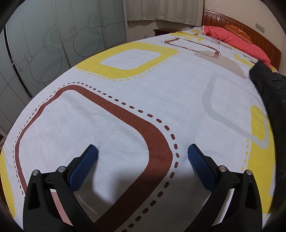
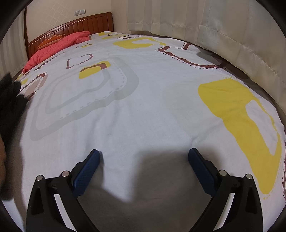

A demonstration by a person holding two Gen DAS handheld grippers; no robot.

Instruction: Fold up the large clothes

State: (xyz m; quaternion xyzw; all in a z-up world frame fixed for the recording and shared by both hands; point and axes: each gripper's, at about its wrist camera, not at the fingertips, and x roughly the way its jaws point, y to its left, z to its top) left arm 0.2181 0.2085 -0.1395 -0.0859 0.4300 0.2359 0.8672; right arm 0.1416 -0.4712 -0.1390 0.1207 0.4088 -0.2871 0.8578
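Two grippers hang low over a wide bed, both spread wide with nothing between their blue pads. Starting at the far left, frosted wardrobe doors [image 1: 53,44] with circle patterns stand beyond the bed's left edge. The left gripper [image 1: 143,151] hovers above the near part of the bedspread [image 1: 143,89], a white cover printed with rounded squares; a brown band with a dashed outline curves right under it, and a yellow square lies farther off. Beyond, at the far end, a pink quilt [image 1: 241,41] is bunched against the wooden headboard [image 1: 259,35], with an orange pillow [image 1: 237,32] on top of it, and pale curtains [image 1: 160,10] hang behind. At the right edge of the left view lies the dark garment [image 1: 270,92], black and rumpled, resting on the cover well to the right of that gripper and stretching from the middle distance toward the near side. The same garment shows as a dark, blurred mass at the left edge of the right view [image 2: 10,107], so it sits between the two tools. The right gripper [image 2: 143,155] hovers over plain white cover, its shadow falling just below; a grey square lies to its far left and a yellow patch to its right, where the bed meets a long cream curtain [image 2: 232,35].
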